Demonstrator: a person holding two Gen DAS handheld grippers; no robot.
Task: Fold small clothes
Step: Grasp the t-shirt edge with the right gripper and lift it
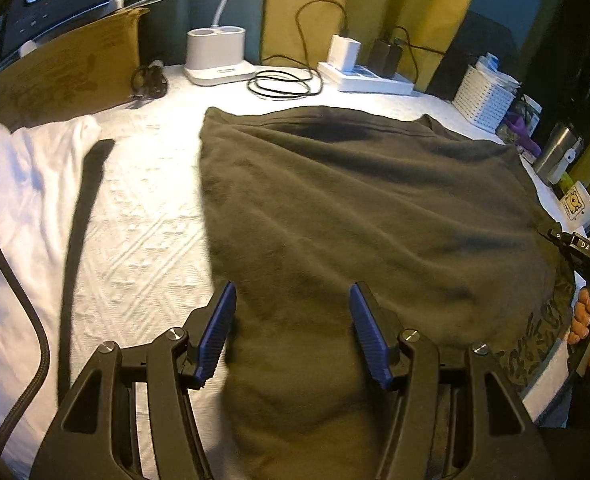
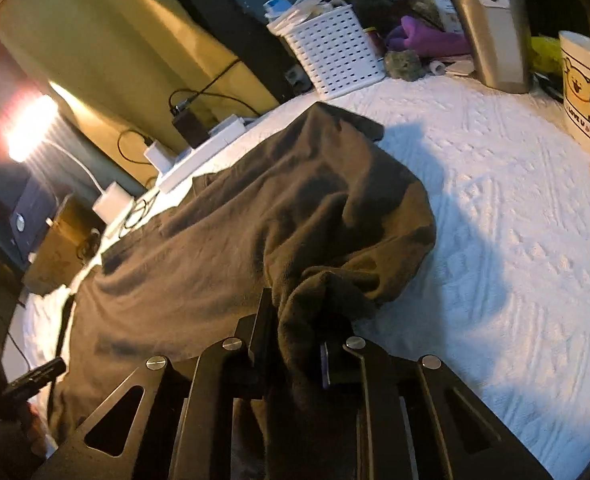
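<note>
Right gripper (image 2: 301, 332) clamps a bunched edge of the dark garment (image 1: 355, 200), left gripper (image 1: 291, 332) gapes over it, folding barely begun.

The left hand-held gripper (image 1: 291, 332) is showing matte black linkage arms with triangular cut-outs, round silver screw heads at the joints and ribbed blue pads (image 1: 369, 336). The right hand-held gripper (image 2: 295, 344) is wearing the same black frame and silver screws; a white "DAS" label is showing on its body.
</note>
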